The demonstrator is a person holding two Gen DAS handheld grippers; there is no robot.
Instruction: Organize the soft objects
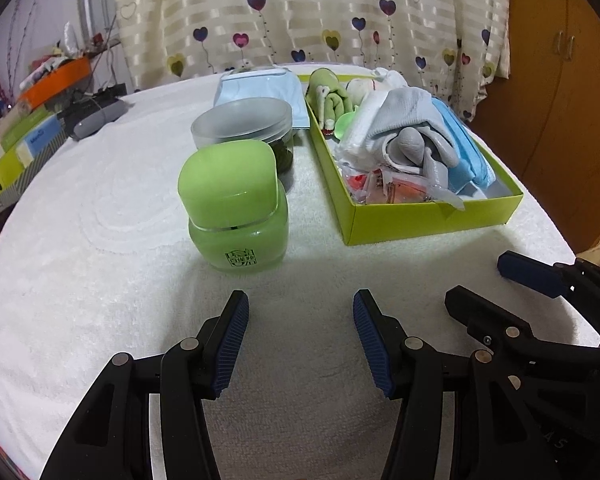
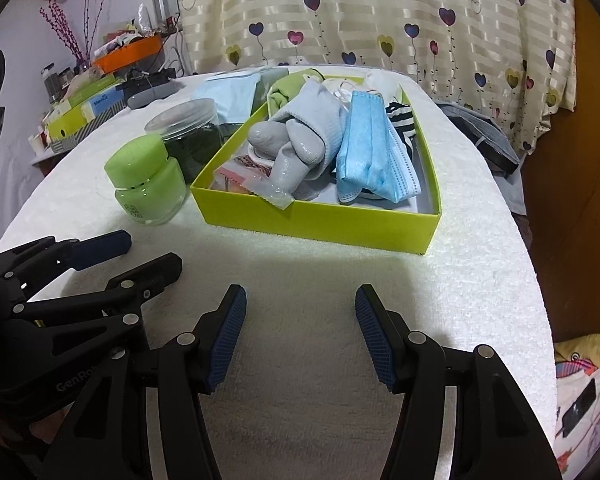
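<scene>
**Both tongs idle, soft things already in the box**

The left gripper (image 1: 300, 340) and the right gripper (image 2: 300, 336) hover side by side low over the white towelling table cover (image 1: 100, 240), each with its blue-padded jaws spread apart and nothing between them. They sit well short of the objects, which suggests a rest pose rather than a reach.

The soft items lie heaped in the shallow lime-green cardboard box (image 2: 320, 224): a pale grey knitted work glove with rubbery grey fingers (image 2: 300, 140), a folded light-blue pleated face mask (image 2: 368, 152), a green cloth piece (image 1: 332, 100) at the far end, striped fabric and some crinkly clear wrappers near the front wall. The pile rises above the rim, so loose edges could spill.

Left of the box stand the hard things, apparently set aside on purpose: a lime-green square-lidded glass jar (image 1: 236, 216) and, behind it, a frosted-lidded clear jar with dark contents (image 1: 244, 124). A pale-blue flat packet (image 1: 260, 88) lies beyond, outside the box; it may still need sorting.
</scene>
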